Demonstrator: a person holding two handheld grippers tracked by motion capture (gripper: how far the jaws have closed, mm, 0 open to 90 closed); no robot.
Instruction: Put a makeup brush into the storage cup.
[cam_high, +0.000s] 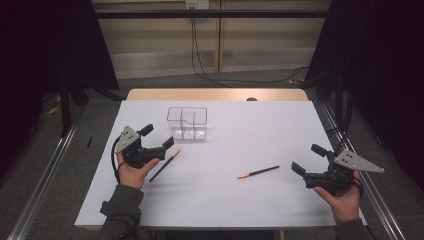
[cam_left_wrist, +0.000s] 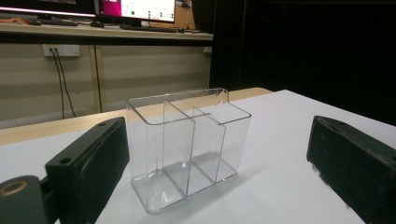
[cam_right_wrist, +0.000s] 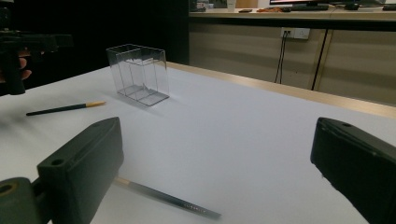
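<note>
I hold both grippers low over the worktop (cam_high: 280, 210), left gripper (cam_high: 159, 139) and right gripper (cam_high: 308, 159) with jaws spread, pinching nothing. One clear organizer (cam_left_wrist: 187, 144) stands between the left jaws' line; two pencils: pencil (cam_high: 165, 165) beside left jaws, second pencil (cam_high: 258, 172) before right jaws.

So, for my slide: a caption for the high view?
Two open hand-held grippers flank two pencils before a clear organizer.

Gripper (cam_right_wrist: 219, 163) agape, pencil (cam_right_wrist: 161, 196) (blurred), organizer (cam_right_wrist: 138, 74)
</note>
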